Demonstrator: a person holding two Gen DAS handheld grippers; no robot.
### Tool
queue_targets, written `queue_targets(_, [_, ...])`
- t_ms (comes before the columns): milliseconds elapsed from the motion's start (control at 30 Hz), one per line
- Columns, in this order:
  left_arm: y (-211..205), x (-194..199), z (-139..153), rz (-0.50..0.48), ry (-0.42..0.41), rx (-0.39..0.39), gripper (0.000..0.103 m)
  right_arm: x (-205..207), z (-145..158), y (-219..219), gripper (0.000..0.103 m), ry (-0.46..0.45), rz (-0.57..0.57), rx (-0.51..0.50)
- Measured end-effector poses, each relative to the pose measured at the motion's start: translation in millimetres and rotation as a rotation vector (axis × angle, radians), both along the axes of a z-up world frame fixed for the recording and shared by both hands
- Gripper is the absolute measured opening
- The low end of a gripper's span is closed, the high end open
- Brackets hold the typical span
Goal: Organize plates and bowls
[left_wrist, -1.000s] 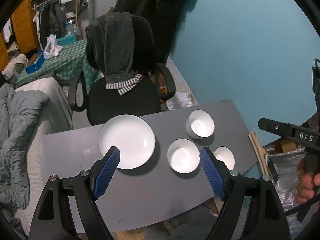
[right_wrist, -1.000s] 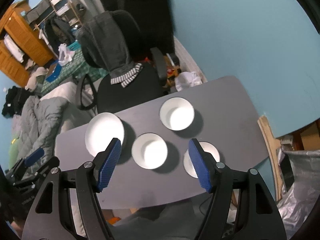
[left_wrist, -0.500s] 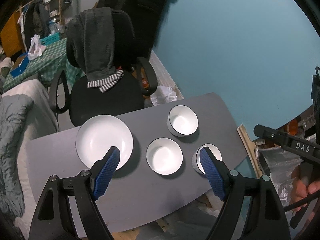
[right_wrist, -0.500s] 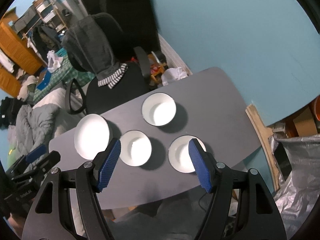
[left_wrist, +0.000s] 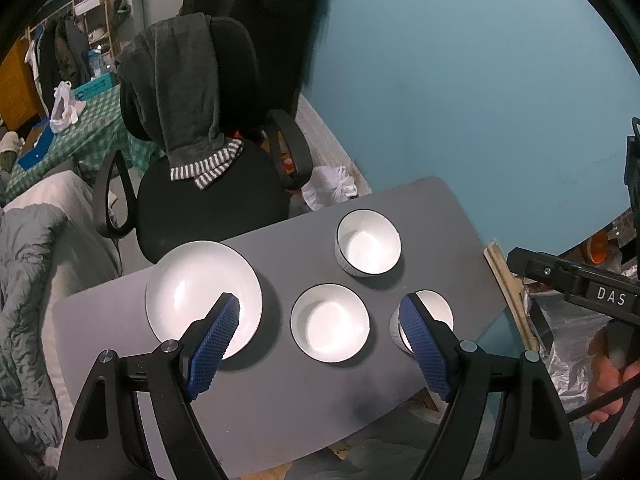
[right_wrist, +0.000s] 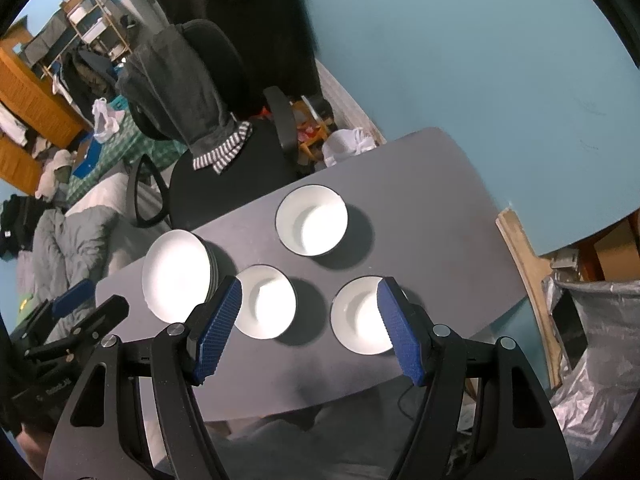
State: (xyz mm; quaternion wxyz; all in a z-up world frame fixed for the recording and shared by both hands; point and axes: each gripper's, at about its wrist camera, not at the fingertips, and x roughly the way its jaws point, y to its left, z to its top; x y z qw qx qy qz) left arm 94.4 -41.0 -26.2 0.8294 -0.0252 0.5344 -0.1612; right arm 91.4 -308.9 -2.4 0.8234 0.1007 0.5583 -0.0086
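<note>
A stack of white plates sits at the left of the grey table. Three white bowls stand to its right: a far one, a middle one, and a near right one. My left gripper is open and empty, held high above the middle bowl. My right gripper is open and empty, high above the table between the middle and near right bowls.
A black office chair draped with a grey garment stands behind the table. A bed with a grey blanket lies left. A teal wall is behind. A silver bag and boxes sit right of the table.
Both grippers have drifted over the table; the dishes shifted within both views, and they sit where they were on the table. Both stay open and empty.
</note>
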Motion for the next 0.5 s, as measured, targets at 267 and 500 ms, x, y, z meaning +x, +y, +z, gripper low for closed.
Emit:
queue_targets(267, [-1,13,-18,0.024,0.036,0.012,0.083,18,-19,-2,0.070,0.045,0.033,0.017])
queue_targets(500, [5,22,-40,0.078,0.092,-0.020,0.083,34,-39,1,0.070,0.074,0.080,0.034])
